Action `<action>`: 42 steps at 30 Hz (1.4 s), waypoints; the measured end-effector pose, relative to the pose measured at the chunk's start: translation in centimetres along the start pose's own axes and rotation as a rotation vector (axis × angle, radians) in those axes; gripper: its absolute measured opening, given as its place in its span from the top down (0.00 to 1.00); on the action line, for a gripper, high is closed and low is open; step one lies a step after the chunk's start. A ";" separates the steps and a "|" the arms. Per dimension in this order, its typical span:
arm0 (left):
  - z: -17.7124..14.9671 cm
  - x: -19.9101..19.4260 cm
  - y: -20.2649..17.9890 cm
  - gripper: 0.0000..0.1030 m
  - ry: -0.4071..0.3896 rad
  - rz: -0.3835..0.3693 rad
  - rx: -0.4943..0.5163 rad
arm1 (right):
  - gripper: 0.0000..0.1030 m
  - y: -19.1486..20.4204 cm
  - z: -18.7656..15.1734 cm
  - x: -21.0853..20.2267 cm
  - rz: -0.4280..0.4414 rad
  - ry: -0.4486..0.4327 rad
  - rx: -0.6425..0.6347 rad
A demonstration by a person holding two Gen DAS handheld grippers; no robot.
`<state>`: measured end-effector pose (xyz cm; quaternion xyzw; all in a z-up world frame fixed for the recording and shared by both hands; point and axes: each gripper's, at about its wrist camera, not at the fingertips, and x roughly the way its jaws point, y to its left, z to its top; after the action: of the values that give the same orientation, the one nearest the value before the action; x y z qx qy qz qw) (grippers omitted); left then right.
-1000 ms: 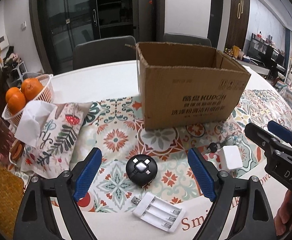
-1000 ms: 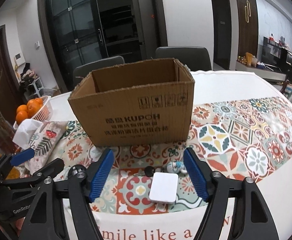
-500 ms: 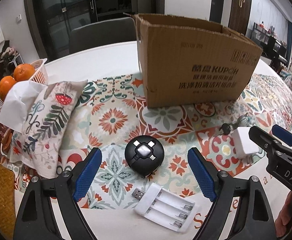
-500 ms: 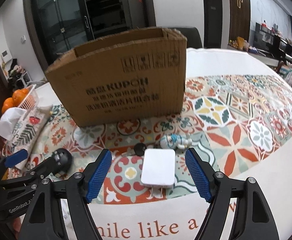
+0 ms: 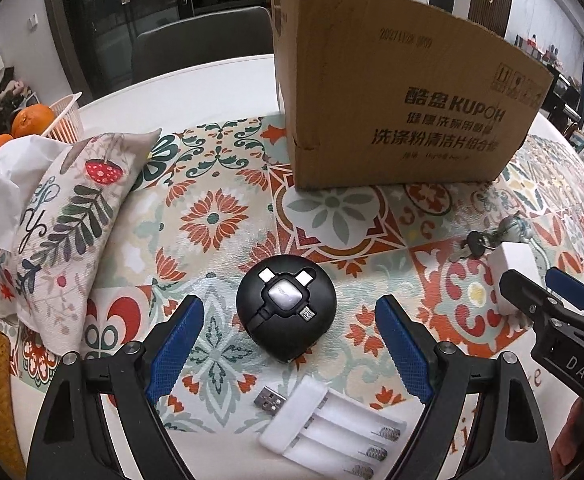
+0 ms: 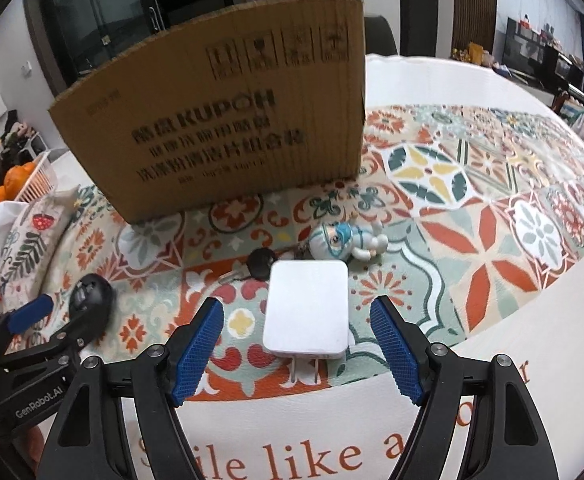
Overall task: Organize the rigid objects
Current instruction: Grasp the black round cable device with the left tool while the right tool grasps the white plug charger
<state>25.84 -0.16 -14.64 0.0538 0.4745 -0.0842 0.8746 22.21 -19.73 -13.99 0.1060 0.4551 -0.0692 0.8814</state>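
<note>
The cardboard box (image 5: pixel 404 108) stands behind. The left gripper (image 5: pixel 288 344) gapes wide around the black cable reel (image 5: pixel 286 312); the right gripper (image 6: pixel 297 346) wide around the white charger (image 6: pixel 307 312), whose smooth sides could slip and skid into the keys (image 6: pixel 261 264).

Black puck (image 5: pixel 286 314), white charger (image 6: pixel 308 312), flat

The cardboard box (image 5: pixel 404 104) carries "KUPOH" in bold dark print above lines of Chinese characters (a faint stamped number near its top edge is too blurred to read). In front of the box, the tablecloth (image 6: pixel 512 380) reads "ile like a". The right gripper (image 5: pixel 564 320) shows "DAS", the left gripper (image 6: pixel 44 344) "GenRobot.AI".
</note>
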 end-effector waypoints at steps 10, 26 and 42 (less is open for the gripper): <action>0.1 1.9 0.5 0.18 0.015 0.009 -0.022 | 0.26 0.1 -0.3 1.9 -0.013 0.042 0.002; 0.1 2.3 0.1 0.47 0.009 0.002 -0.037 | 0.54 0.7 -0.5 2.0 -0.061 0.027 -0.062; -1.2 0.2 -1.1 0.47 -0.022 -0.011 -0.032 | 0.55 -0.4 -1.1 0.5 -0.012 0.016 -0.082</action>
<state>24.76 -1.08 -15.46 0.0360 0.4662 -0.0821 0.8801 21.57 -19.85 -15.08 0.0676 0.4652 -0.0552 0.8809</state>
